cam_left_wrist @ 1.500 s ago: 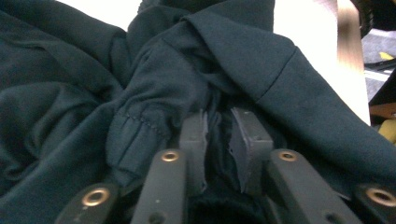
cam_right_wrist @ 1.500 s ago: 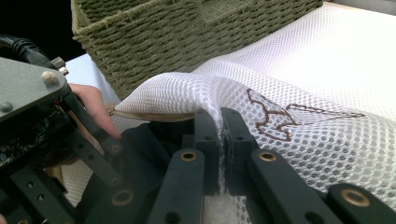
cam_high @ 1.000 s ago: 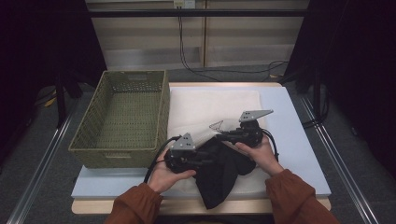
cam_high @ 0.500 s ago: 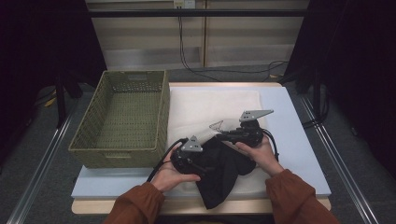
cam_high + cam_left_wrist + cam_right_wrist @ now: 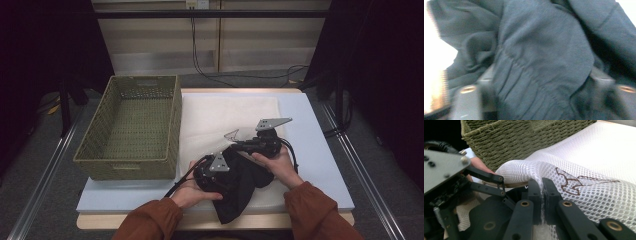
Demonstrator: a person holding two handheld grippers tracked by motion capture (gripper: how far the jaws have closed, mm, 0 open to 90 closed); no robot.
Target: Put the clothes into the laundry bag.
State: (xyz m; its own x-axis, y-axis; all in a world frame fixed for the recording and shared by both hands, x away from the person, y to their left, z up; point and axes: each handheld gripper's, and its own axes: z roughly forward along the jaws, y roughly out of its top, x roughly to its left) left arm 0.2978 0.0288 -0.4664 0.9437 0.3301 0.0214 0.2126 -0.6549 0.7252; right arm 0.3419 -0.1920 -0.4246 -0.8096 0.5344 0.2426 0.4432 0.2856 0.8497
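While my right gripper (image 5: 541, 192) pinches mesh bag (image 5: 599, 165), left gripper (image 5: 216, 172) jaws, just closing a little, straddle dark garment (image 5: 536, 57), grip unclear.

My sleeves (image 5: 150, 220) are rust-brown, reaching to the wrists. Each hand carries a black gripper: the left gripper (image 5: 212, 175) and the right gripper (image 5: 260, 145) both wear a grey three-cornered plate on top, fixed with small dark screws. A black cable (image 5: 180, 182) trails from the left one. In the right gripper view my jaws are flat black bars joined by thin black links, with brass-coloured rivets at the pivots.
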